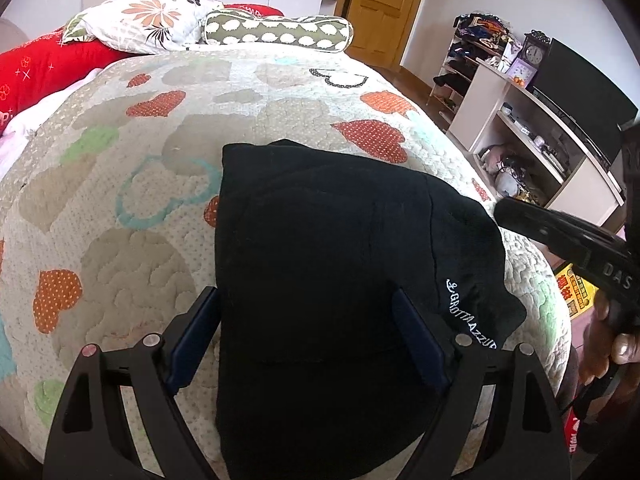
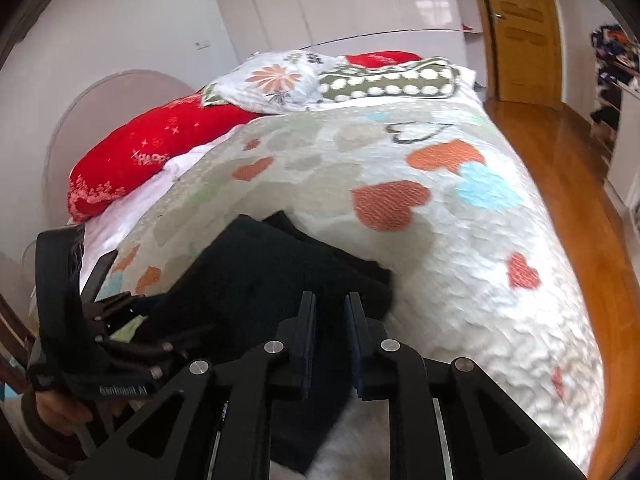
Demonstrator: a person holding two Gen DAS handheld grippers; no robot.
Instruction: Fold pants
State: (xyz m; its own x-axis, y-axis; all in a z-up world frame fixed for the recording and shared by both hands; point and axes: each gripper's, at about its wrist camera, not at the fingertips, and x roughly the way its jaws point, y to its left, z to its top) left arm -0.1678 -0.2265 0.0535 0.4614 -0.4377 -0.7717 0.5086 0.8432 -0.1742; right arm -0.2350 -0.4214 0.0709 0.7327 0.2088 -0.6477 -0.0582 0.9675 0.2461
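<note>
Black pants (image 1: 328, 264) lie folded into a compact block on the heart-patterned quilt (image 1: 120, 168), white lettering near their right edge. My left gripper (image 1: 306, 300) is open wide, its jaws straddling the near part of the pants just above them. In the right wrist view the pants (image 2: 256, 280) lie at lower left. My right gripper (image 2: 330, 300) hovers over their right edge with a narrow gap between the jaws and nothing between them. The left gripper (image 2: 92, 276) shows at the far left there, and the right gripper body (image 1: 560, 236) shows at the right in the left wrist view.
Pillows (image 1: 276, 30) and a red cushion (image 1: 48, 64) lie at the bed's head. A shelf unit (image 1: 532, 136) with clutter, a clock and a dark screen stands to the right. A wooden door (image 1: 384, 4) and wood floor (image 2: 568, 200) lie beyond the bed's right edge.
</note>
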